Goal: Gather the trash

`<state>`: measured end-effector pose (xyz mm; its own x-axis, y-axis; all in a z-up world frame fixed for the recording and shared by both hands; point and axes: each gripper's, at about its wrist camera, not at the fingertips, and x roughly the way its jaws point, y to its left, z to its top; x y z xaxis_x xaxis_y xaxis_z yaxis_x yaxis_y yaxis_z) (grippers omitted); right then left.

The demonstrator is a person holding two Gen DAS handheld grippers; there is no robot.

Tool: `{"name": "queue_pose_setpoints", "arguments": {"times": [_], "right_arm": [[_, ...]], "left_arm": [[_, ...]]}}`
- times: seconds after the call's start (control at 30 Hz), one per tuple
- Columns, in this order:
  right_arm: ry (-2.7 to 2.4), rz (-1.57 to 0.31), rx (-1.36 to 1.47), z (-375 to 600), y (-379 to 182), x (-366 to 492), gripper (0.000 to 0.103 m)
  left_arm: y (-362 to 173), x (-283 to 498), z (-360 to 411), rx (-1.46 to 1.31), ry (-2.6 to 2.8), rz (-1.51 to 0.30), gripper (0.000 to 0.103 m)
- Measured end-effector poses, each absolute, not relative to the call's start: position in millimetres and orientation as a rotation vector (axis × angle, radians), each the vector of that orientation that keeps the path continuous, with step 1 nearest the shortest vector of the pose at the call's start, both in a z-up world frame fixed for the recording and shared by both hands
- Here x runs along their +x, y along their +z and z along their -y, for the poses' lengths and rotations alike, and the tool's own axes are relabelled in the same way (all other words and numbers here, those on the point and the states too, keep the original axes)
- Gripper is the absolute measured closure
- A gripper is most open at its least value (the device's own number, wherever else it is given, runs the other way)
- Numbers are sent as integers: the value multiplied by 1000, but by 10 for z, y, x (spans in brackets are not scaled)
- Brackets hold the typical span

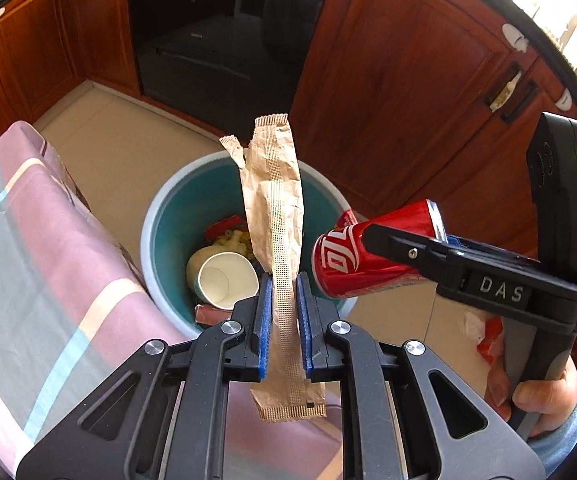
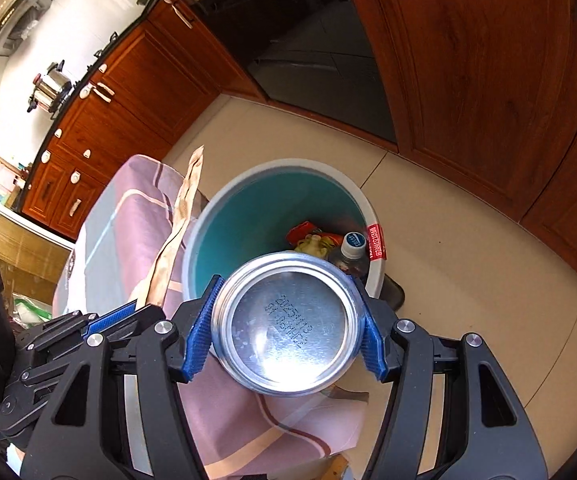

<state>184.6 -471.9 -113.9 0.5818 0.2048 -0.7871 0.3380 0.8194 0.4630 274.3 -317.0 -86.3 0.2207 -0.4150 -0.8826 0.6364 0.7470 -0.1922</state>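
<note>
Tiled kitchen floor point(image 1: 120, 128), wooden cabinets point(image 1: 400, 80); left fingers point(image 1: 263, 312) pinch a creased brown wrapper point(image 1: 276, 216), right fingers point(image 2: 198, 328) clamp a red can point(image 1: 344, 264) above the bin point(image 2: 248, 208).

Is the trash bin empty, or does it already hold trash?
Already holding trash. Inside the bin lie a paper cup, a capped bottle and red wrappers, well below the rim.

Left gripper point(image 1: 284, 320) pointed steeply down, blue pads nearly together, pinching brown paper wrapper point(image 1: 276, 216). Right gripper point(image 2: 286, 328) angled down too, jaws half spread, clamping red can point(image 1: 352, 260) by its sides (person's hand point(image 1: 536, 384) wrapped round handle, near right).
</note>
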Motion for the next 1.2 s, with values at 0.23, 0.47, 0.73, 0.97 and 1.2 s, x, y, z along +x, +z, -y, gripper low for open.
{"name": "queue_pose_setpoints", "arguments": {"times": [0.23,0.47,0.73,0.97,1.2], "right_arm": [[-84,-1005,611,4708,-1297,2047,45],[-64,-1016,605,4661,-1330,2212,44],[-50,-995,619,4618,-1267,2254,22],[-81,-1024,672,4638,-1299,2188,12],[-96,-1033,683,4626,-1243,2025,7]], "left_arm": [[-1069,2938,3305,220,-733,-1171,88],[-1117,3050,3329,177,-723,-1181,48],[-1098,3115,3181,126,-684,-1194,24],[-1006,2992,3054,132,-636,-1190,6],[-794,2726,2971,248,-556,-1112,4]]}}
